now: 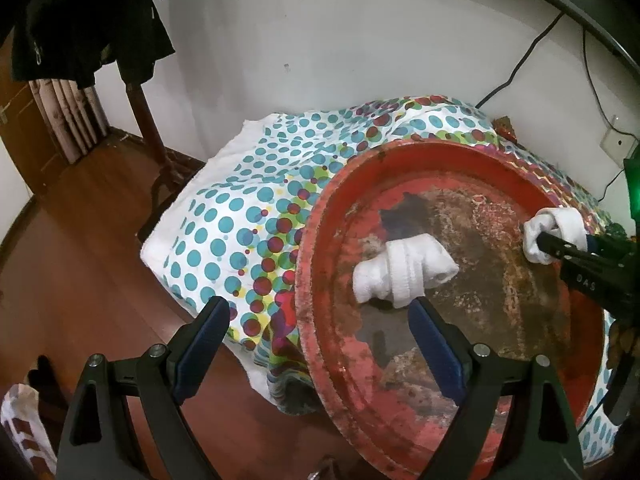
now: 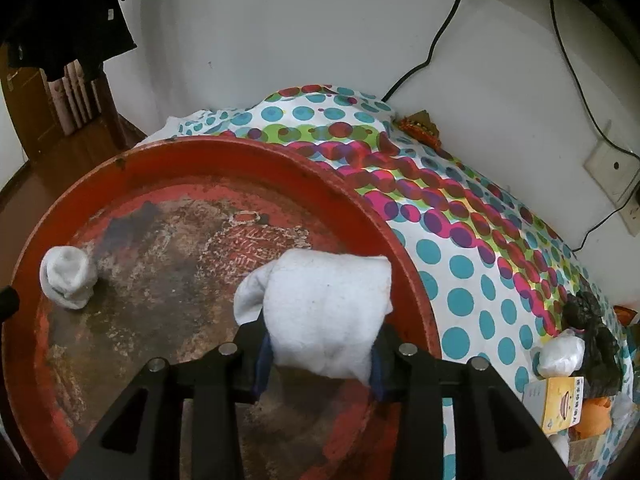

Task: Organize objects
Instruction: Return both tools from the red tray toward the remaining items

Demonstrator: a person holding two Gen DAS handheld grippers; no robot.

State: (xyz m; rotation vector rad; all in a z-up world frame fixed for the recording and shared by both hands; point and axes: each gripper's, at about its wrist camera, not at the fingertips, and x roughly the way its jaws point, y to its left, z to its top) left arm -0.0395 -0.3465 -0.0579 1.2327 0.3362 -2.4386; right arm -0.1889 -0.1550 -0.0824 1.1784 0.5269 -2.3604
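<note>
A round worn red tray (image 1: 320, 220) lies on a dotted cloth (image 1: 224, 216); it also shows in the right wrist view (image 2: 224, 152). A rolled white sock (image 1: 404, 270) lies in the tray's middle, seen too at the left in the right wrist view (image 2: 68, 276). My left gripper (image 1: 320, 332) is open and empty just in front of that sock. My right gripper (image 2: 316, 344) is shut on a second rolled white sock (image 2: 328, 308) over the tray's right side; it shows at the right in the left wrist view (image 1: 556, 232).
The cloth (image 2: 460, 240) covers a raised surface against a white wall. A yellow box (image 2: 560, 404), a white bundle (image 2: 560, 356) and a dark object (image 2: 592, 320) sit at its right end. Black cables and a wall socket (image 2: 612, 172) are behind. Wood floor (image 1: 80, 260) lies left.
</note>
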